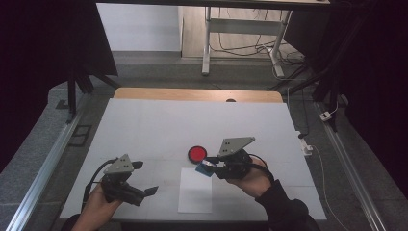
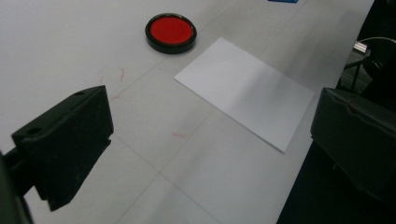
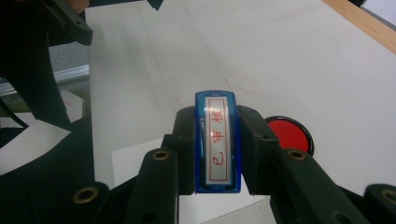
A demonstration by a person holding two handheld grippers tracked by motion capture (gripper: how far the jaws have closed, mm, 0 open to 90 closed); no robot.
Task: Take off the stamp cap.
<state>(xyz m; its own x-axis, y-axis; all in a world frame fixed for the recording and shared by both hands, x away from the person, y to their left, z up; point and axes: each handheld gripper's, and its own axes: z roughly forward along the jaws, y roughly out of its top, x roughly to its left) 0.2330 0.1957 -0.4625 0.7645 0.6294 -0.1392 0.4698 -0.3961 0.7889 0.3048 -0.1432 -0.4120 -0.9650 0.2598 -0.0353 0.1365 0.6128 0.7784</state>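
A blue rectangular stamp (image 3: 217, 154) with red characters on its clear face is clamped between the jaws of my right gripper (image 3: 217, 122), which is shut on it. In the high view this gripper (image 1: 206, 166) holds the stamp (image 1: 204, 170) low over the far edge of a white sheet of paper (image 1: 195, 192), next to a round red ink pad (image 1: 197, 154) in a black case. My left gripper (image 1: 146, 177) hovers at the table's near left, open with nothing between its jaws. Its own view shows the ink pad (image 2: 171, 31) and the paper (image 2: 245, 91) ahead.
The white table top (image 1: 144, 130) has a wooden strip along its far edge. Metal rails run along both sides of the table. A desk frame and cables stand on the floor behind. Cables trail from both grippers.
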